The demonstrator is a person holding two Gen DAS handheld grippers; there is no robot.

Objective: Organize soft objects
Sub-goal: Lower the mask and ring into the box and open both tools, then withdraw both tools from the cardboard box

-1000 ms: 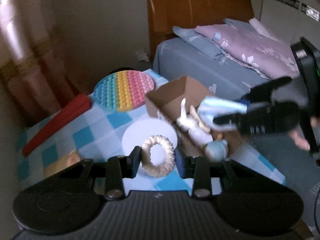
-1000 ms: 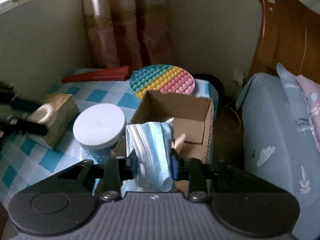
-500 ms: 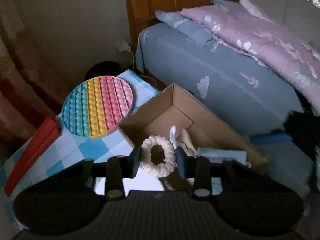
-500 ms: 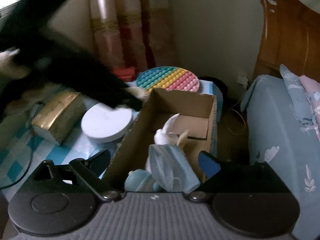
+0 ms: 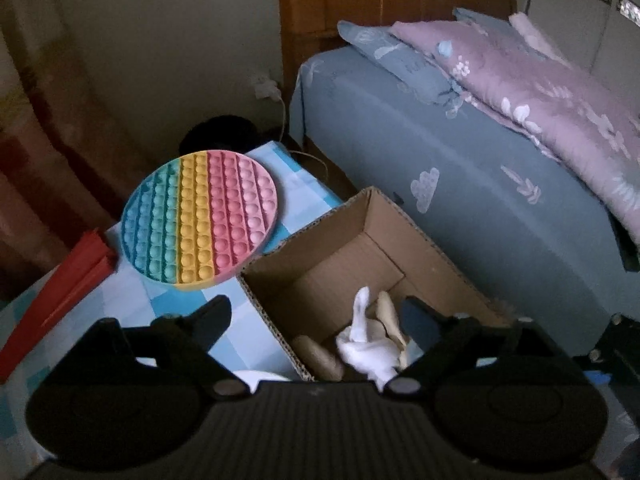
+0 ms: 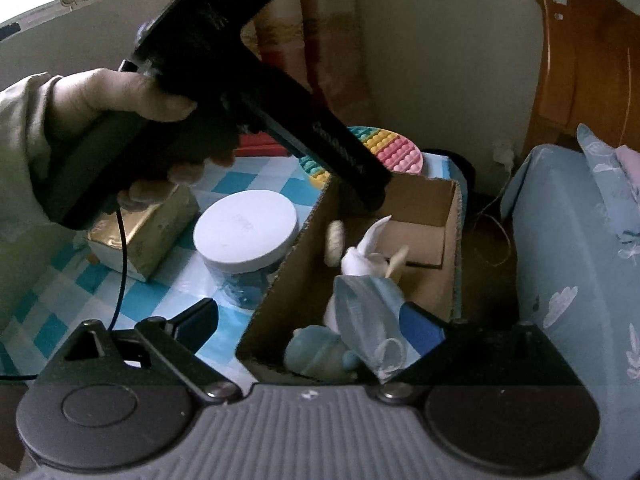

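- Over the cardboard box (image 5: 362, 240) hangs the left gripper (image 5: 320, 320), jaws spread wide after just opening, nothing between them; its own camera shows one finger above the checked tabletop (image 5: 256, 344) and the other above the box
- a cream fabric ring (image 6: 335, 243) sits on edge inside the box, against the wall nearest the jar; it touches neither gripper
- beside it lie a white toy rabbit (image 6: 360, 260), a blue face mask (image 6: 372, 312) and a pale blue round toy (image 6: 316, 350)
- the right gripper (image 6: 316, 324) stands at the box's near end, jaws also just opened wide and pinching nothing; the mask lies loose below them
- a hand (image 6: 120, 96) holds the left gripper's black handle
- on the tabletop: a rainbow bubble mat (image 5: 200, 216), a white-lidded jar (image 6: 246, 232), a gold tissue pack (image 6: 148, 232), a red folder (image 5: 56, 296); a bed (image 5: 460, 176) stands just beyond the box
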